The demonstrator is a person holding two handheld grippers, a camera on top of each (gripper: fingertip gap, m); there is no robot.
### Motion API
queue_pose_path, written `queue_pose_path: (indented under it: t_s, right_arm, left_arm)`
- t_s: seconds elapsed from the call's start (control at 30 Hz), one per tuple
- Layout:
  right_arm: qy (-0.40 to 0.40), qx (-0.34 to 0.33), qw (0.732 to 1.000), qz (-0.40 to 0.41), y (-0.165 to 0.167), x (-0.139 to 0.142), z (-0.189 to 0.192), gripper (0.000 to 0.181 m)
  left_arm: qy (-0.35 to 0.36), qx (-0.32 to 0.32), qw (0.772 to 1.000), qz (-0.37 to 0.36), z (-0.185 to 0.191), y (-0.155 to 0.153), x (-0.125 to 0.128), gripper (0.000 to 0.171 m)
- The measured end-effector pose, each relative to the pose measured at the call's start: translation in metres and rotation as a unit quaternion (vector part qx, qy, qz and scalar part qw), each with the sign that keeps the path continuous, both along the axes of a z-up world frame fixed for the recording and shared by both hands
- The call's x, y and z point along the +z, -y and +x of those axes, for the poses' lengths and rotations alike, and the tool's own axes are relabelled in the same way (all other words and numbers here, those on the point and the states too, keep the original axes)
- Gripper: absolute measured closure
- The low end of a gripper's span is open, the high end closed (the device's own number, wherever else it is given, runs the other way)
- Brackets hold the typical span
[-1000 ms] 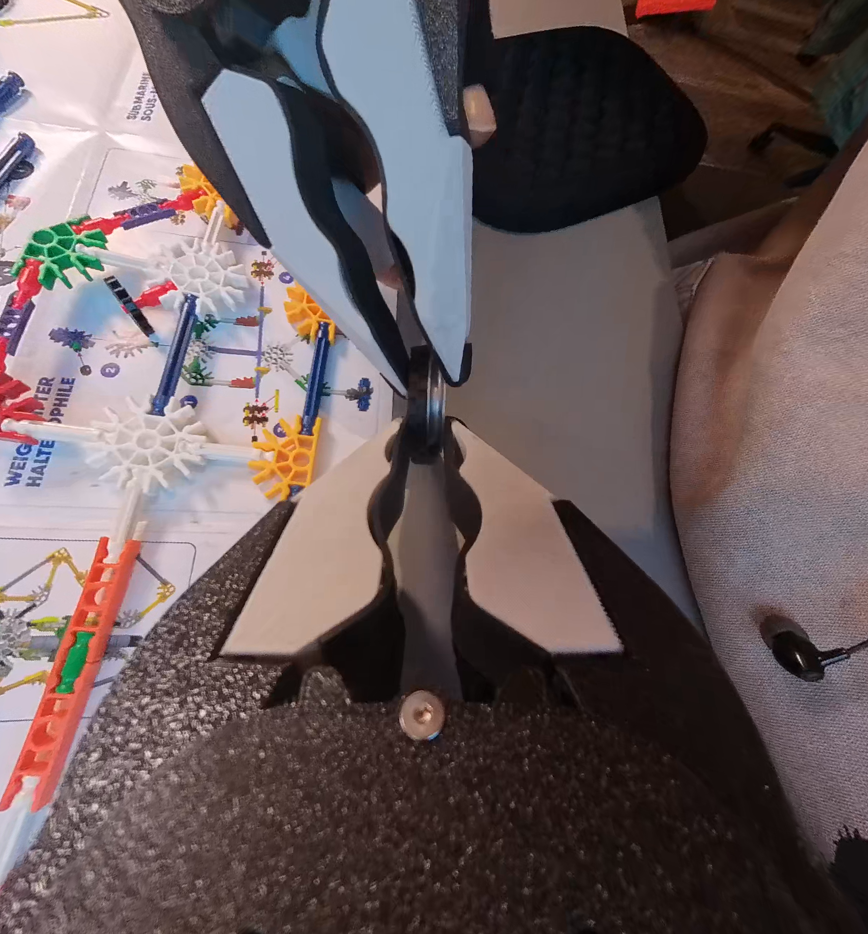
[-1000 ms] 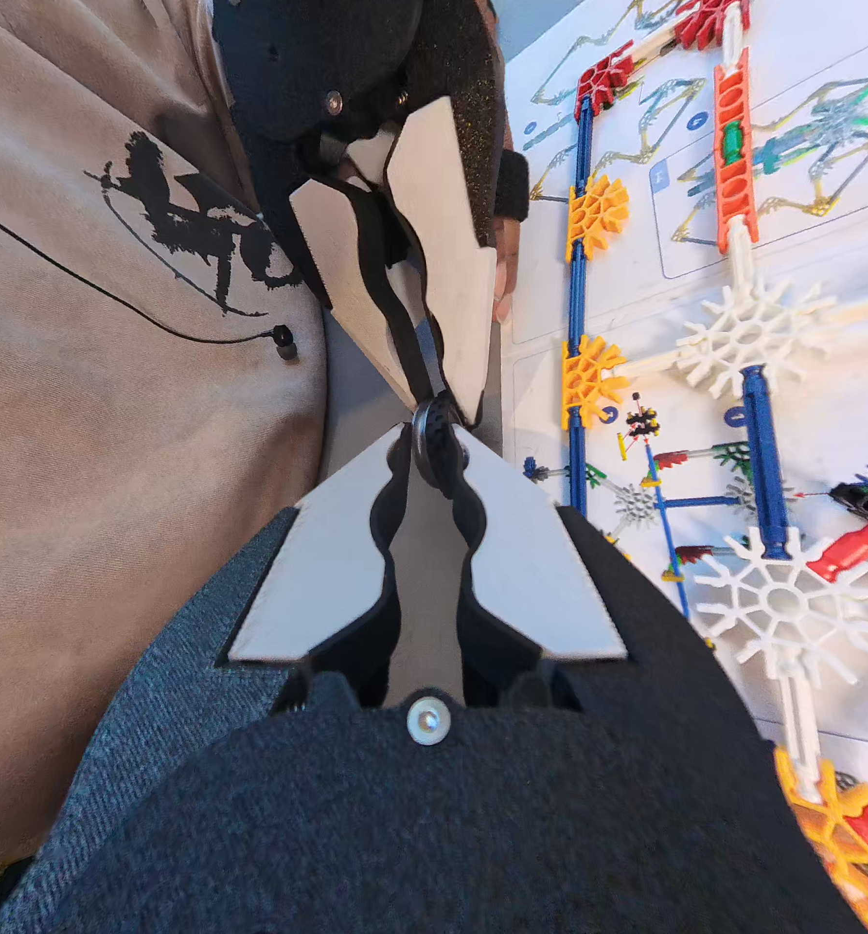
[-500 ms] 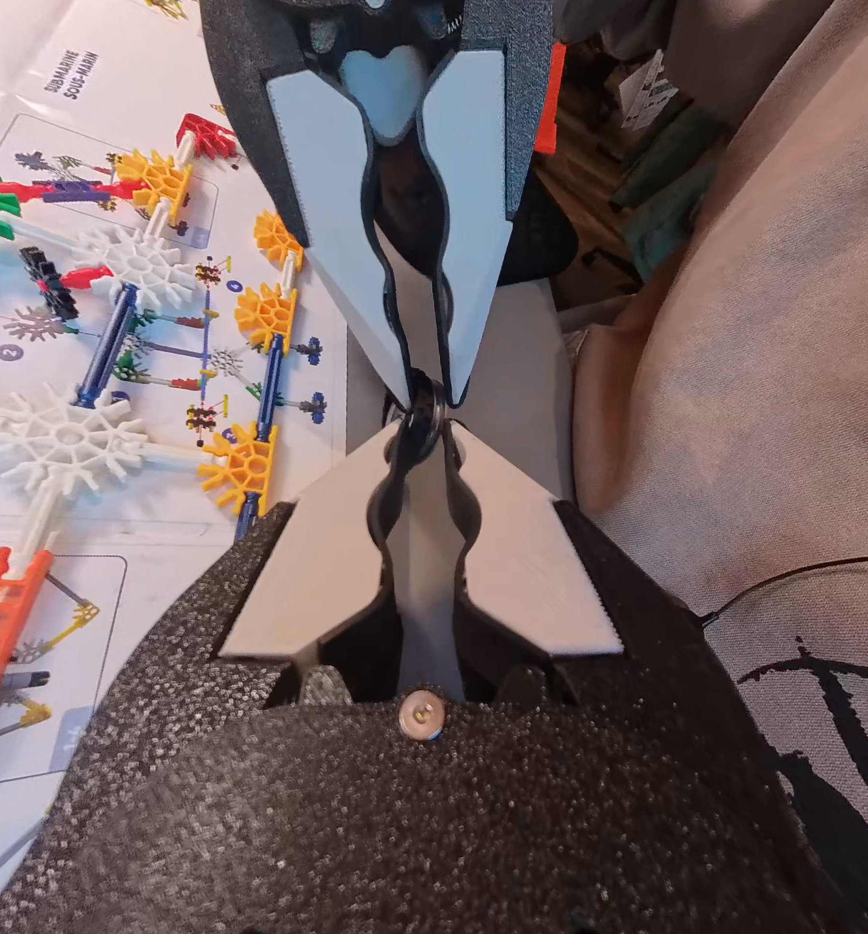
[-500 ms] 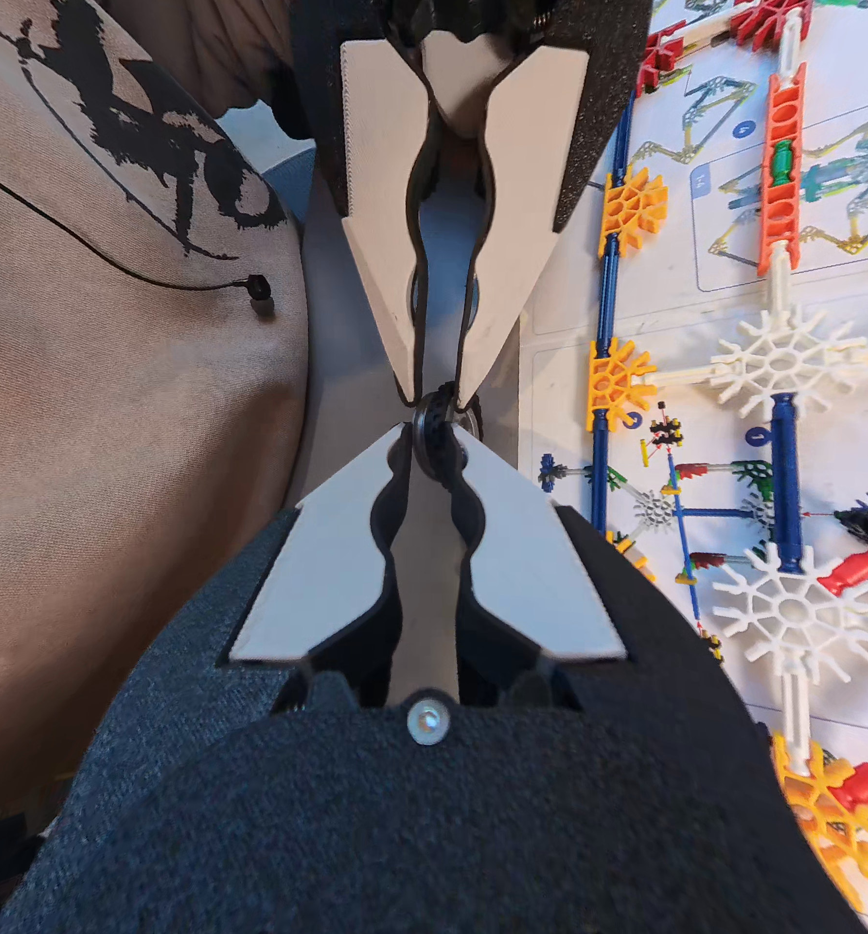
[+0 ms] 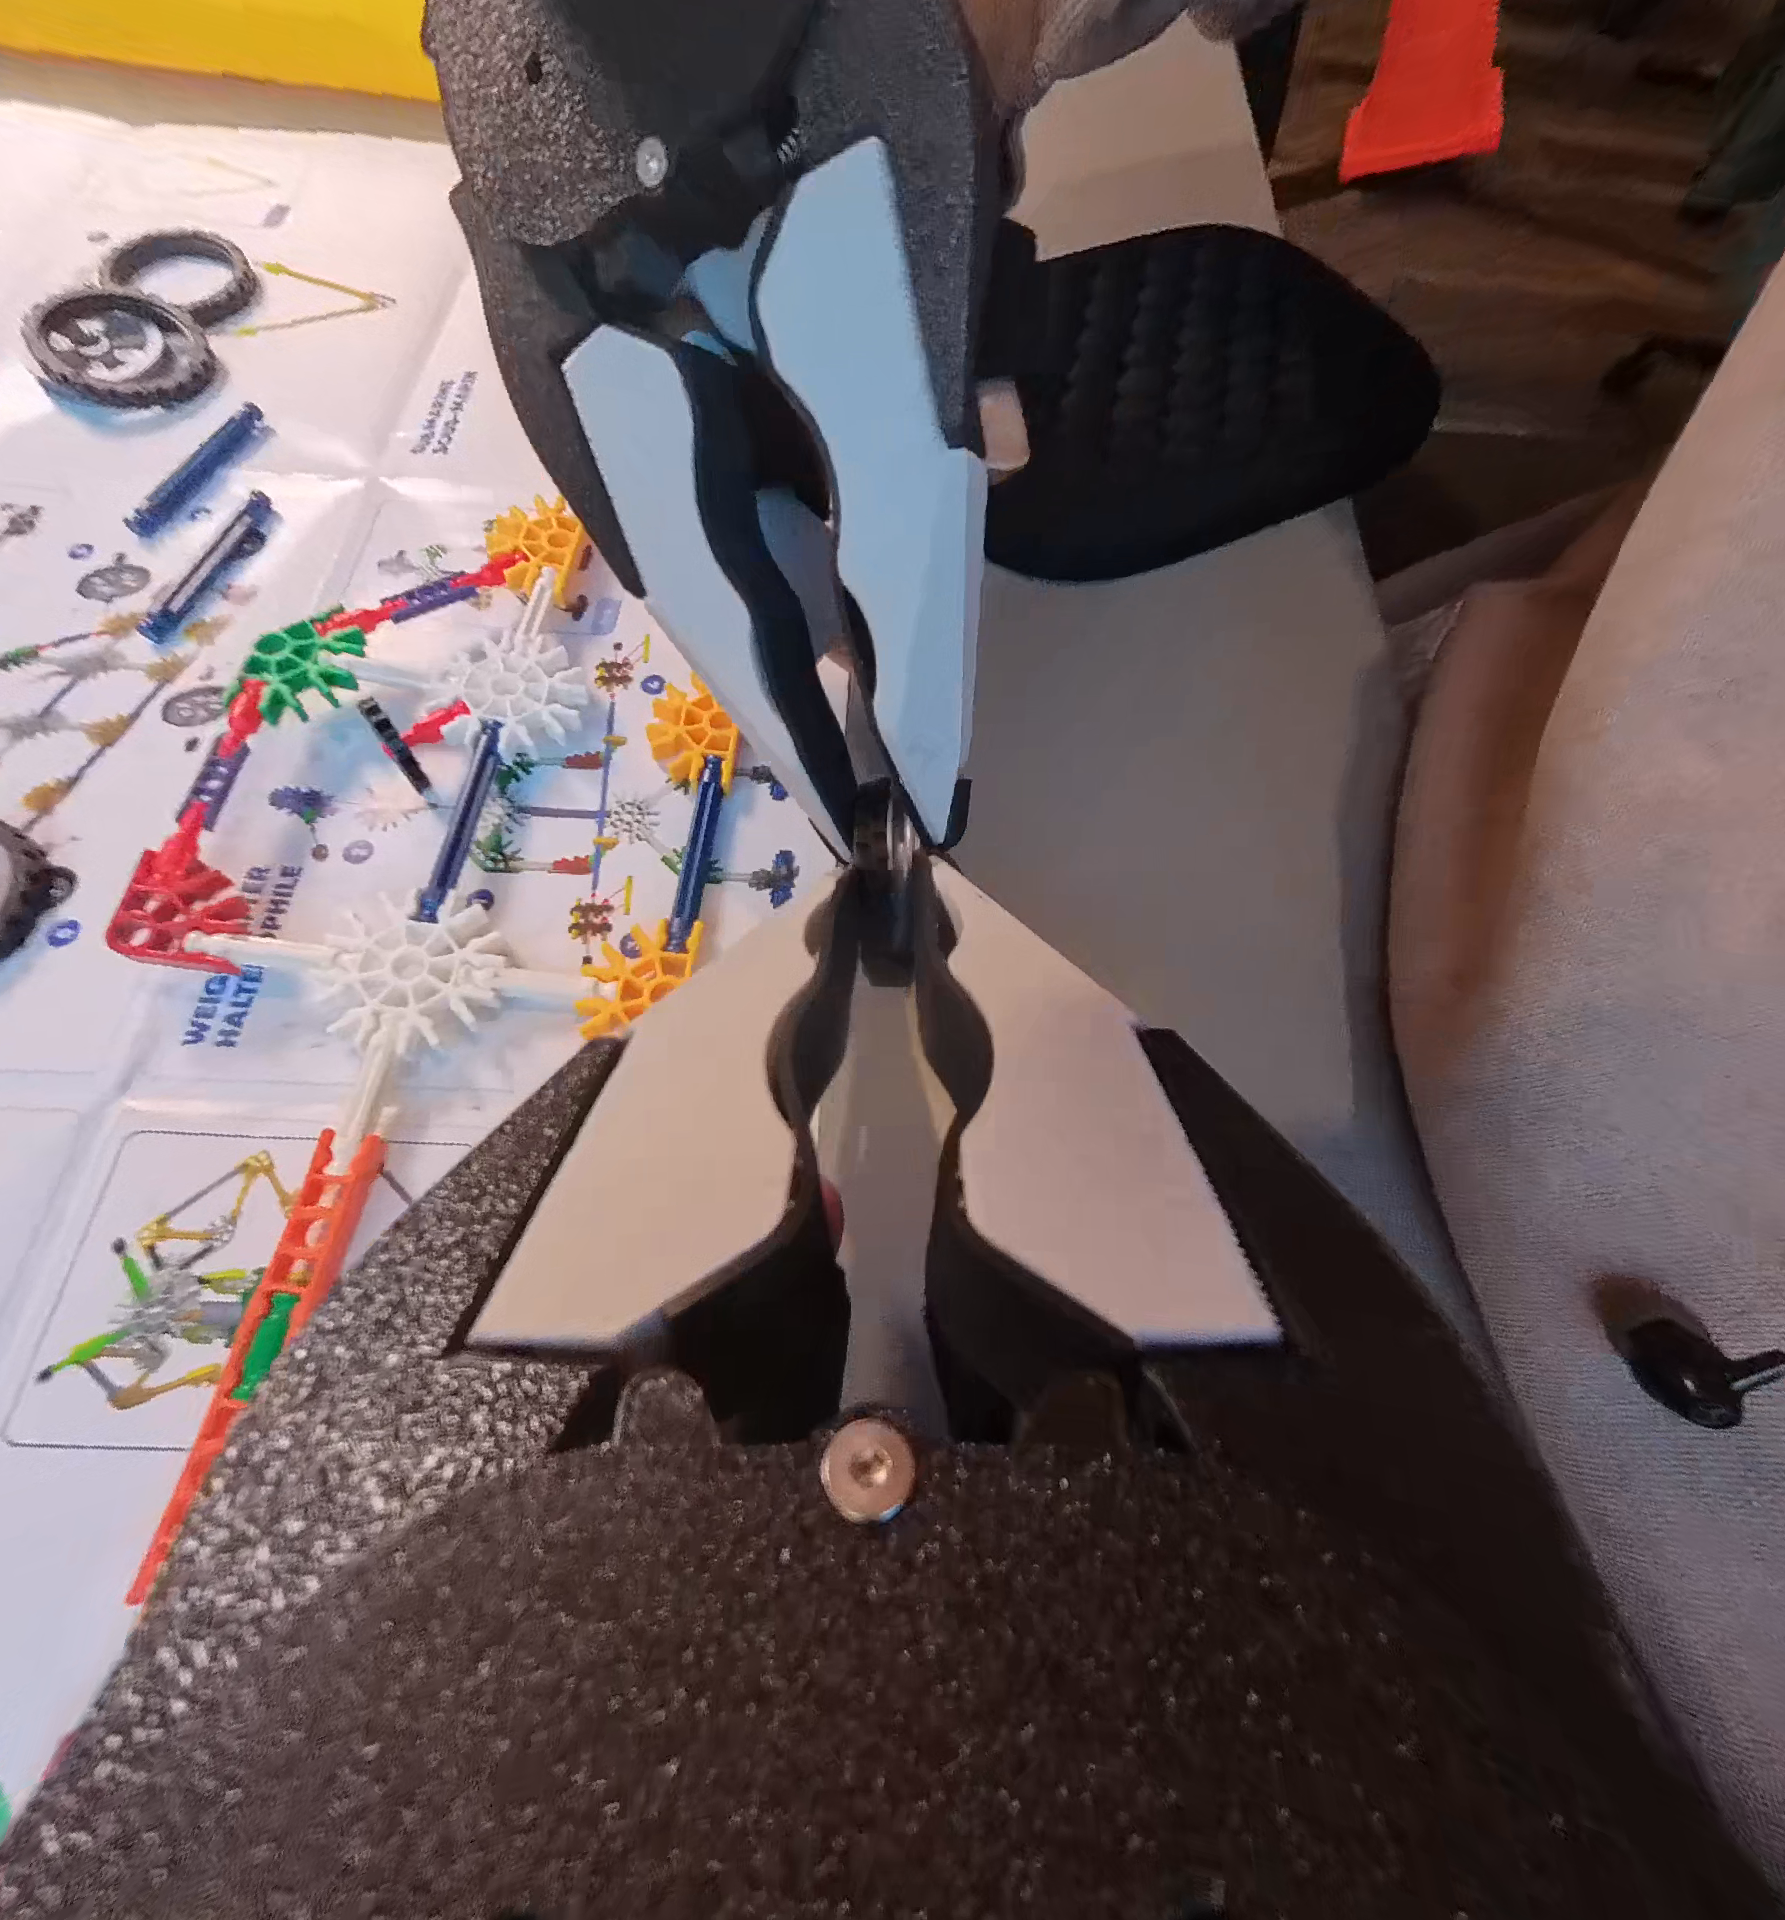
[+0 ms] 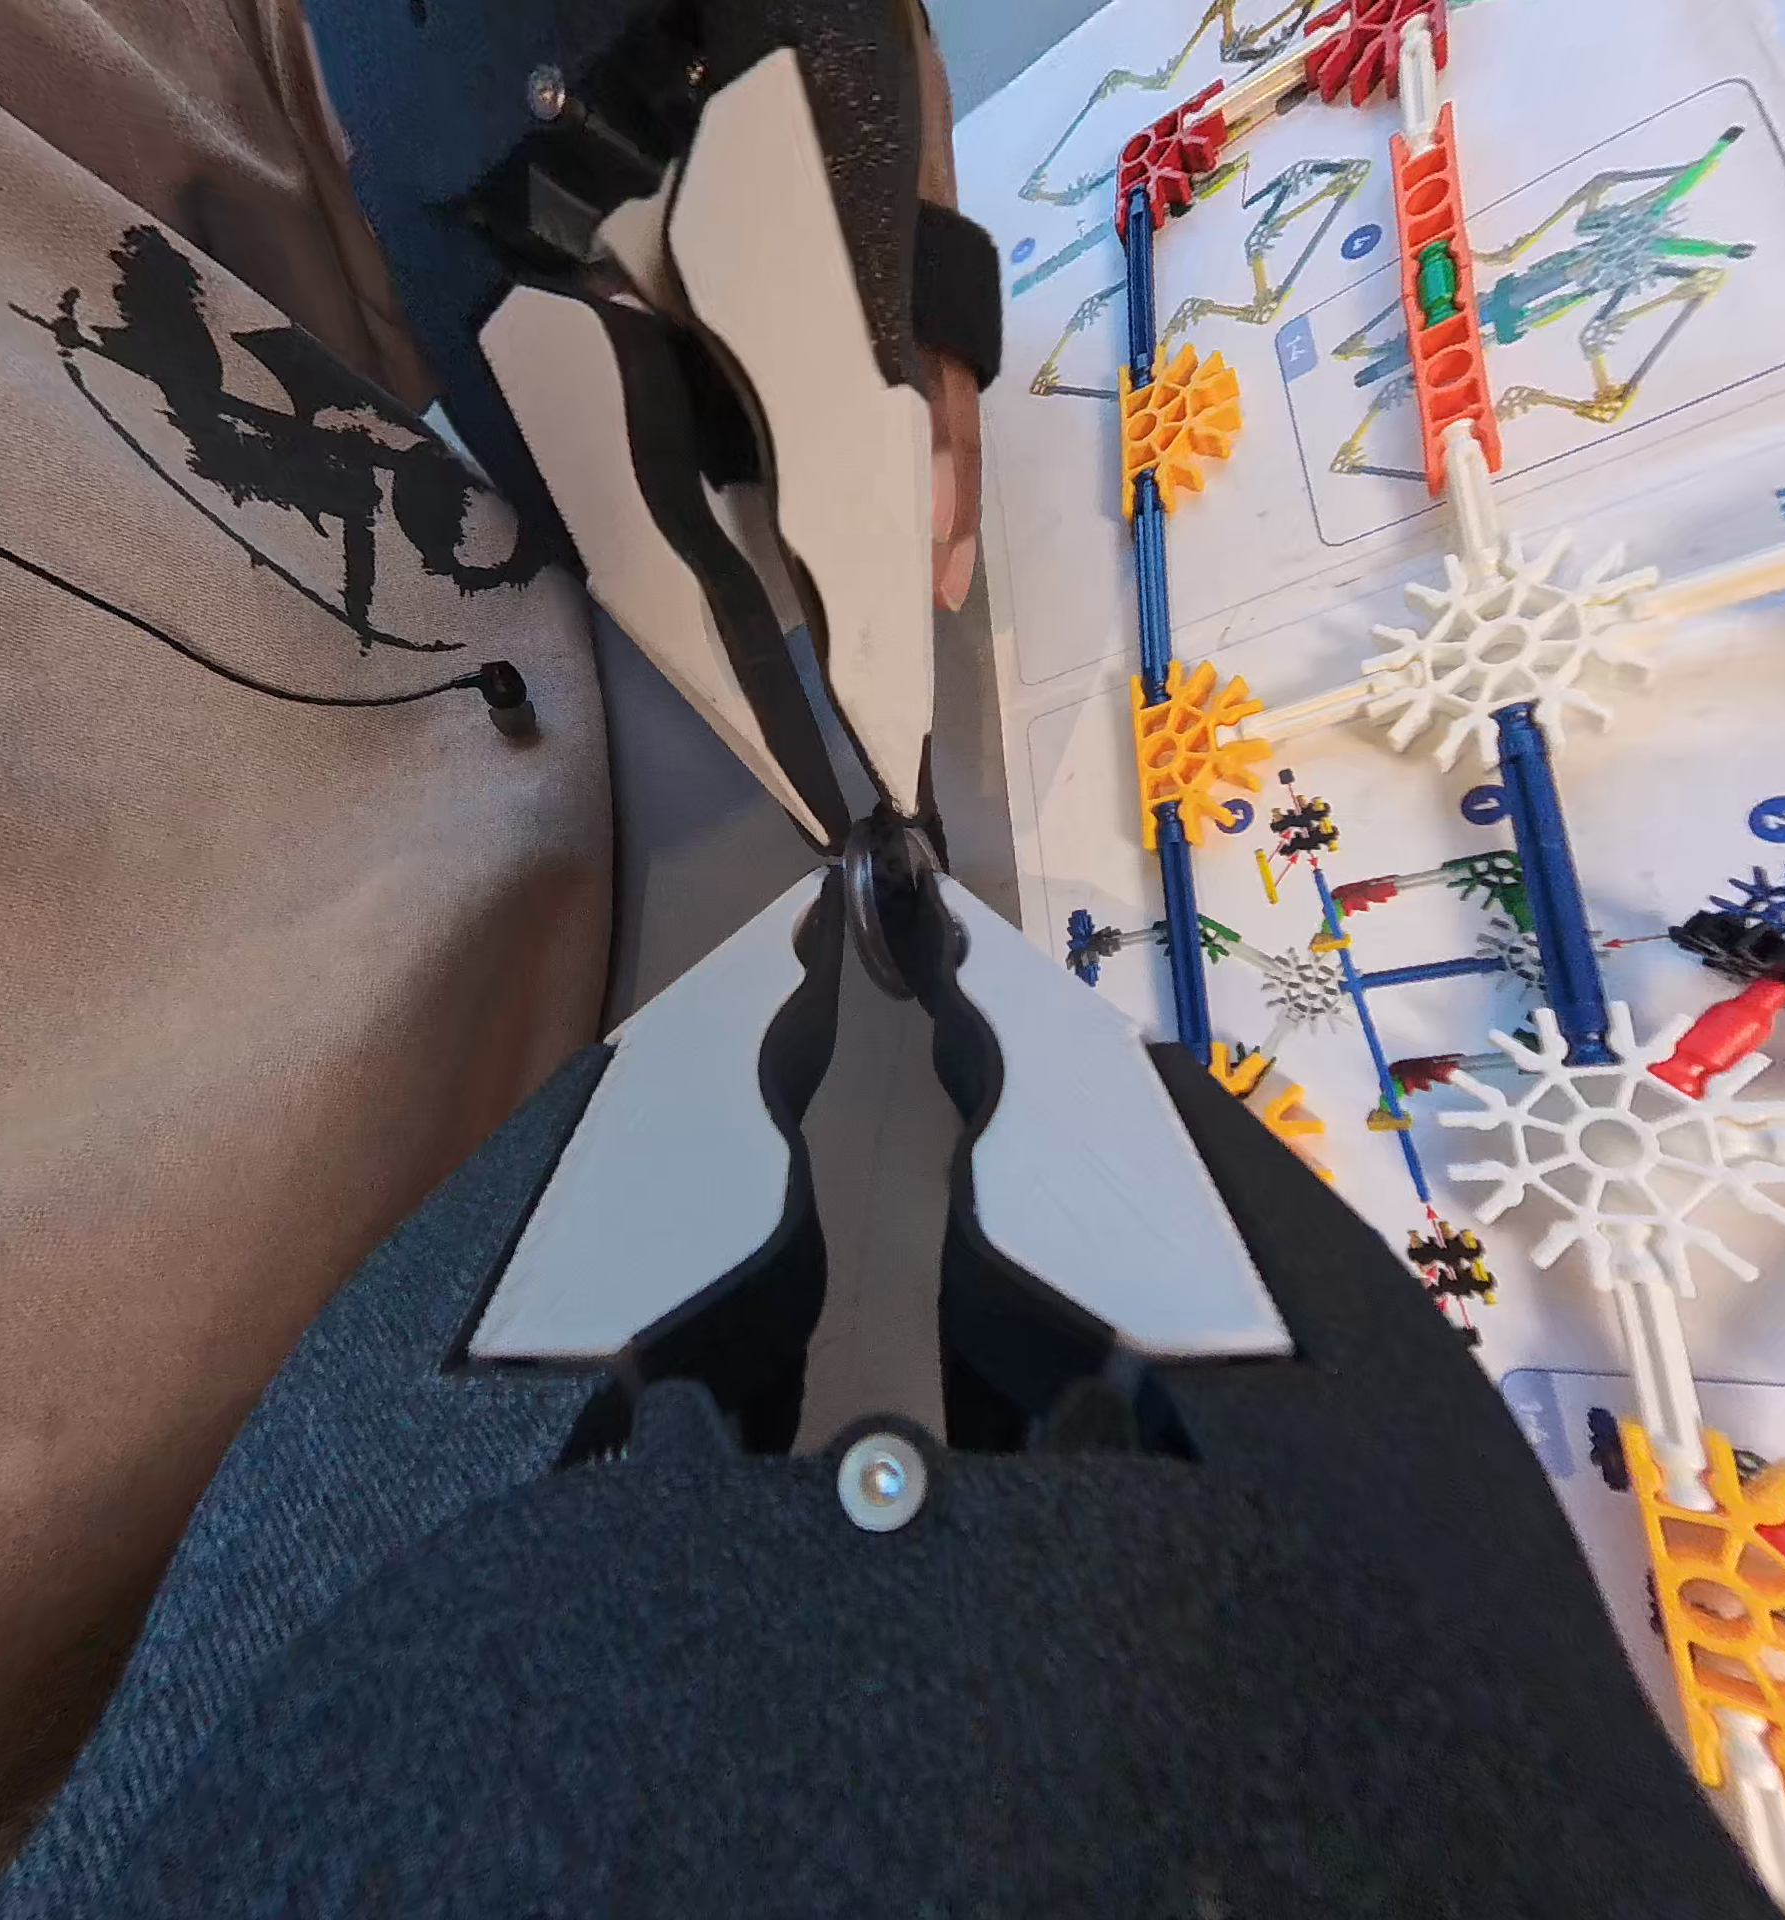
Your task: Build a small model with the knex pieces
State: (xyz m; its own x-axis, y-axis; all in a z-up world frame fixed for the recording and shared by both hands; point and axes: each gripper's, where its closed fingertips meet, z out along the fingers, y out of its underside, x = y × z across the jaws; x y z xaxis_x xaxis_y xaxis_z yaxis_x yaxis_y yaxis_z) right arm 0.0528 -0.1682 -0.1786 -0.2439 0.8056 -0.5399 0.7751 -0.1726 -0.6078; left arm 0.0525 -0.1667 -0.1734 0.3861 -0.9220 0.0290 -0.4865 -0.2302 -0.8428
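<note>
Left gripper (image 5: 883,920): closed narrow on a small black ring (image 5: 883,862), pinched at the fingertips.
Right gripper (image 6: 883,920): likewise closed narrow on the same ring (image 6: 883,914), tip to tip with the left gripper.
Ring position: held in the air between both pairs of fingertips, above the bare grey edge of the surface (image 5: 1168,748), beside the instruction sheet (image 5: 67,1070).
Ring orientation: seen edge-on in the left wrist view, long axis running along the fingers; slightly more of the hoop visible in the right wrist view.
Surroundings: rod-and-connector toy frame (image 5: 420,831) flat on the sheet, with white snowflake connectors, yellow connectors, blue rods and an orange ladder piece (image 5: 285,1299); black tyres (image 5: 119,343) farther off.
Obstructions: person's beige garment (image 6: 192,831) close alongside; black mesh chair seat (image 5: 1210,405) beyond the surface edge.
Change from half a second ago: opposite gripper now tilted sideways instead of facing straight on; grip on the ring unchanged.
</note>
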Motion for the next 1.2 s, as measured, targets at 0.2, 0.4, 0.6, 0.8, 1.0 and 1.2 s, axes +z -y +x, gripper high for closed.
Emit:
queue_pose_path:
  t_s: [0.2,0.4,0.6,0.8,1.0,1.2]
  right_arm:
    - [0.010,-0.001,1.000,-0.002,0.002,-0.001,-0.002,0.169]
    - [0.002,0.001,0.999,0.032,0.006,0.000,-0.004,0.169]
    - [-0.022,0.005,0.999,0.045,0.009,0.001,-0.002,0.169]
    - [-0.039,0.030,0.997,0.057,0.016,0.000,0.002,0.169]
    - [-0.038,0.028,0.998,0.049,0.016,-0.001,0.004,0.168]
    - [-0.032,0.003,0.999,0.028,0.013,0.002,0.004,0.166]
  left_arm:
    - [-0.055,0.001,0.994,0.093,-0.002,0.001,0.000,0.166]
    - [-0.006,-0.016,1.000,0.023,-0.005,0.004,0.001,0.171]
    - [0.033,-0.032,0.997,-0.068,-0.004,0.010,-0.001,0.155]
    - [0.065,-0.068,0.984,-0.152,0.006,0.017,-0.002,0.161]
    - [0.062,-0.069,0.985,-0.146,0.006,0.016,-0.001,0.168]
    - [0.029,-0.070,0.993,-0.088,0.007,0.016,-0.002,0.168]
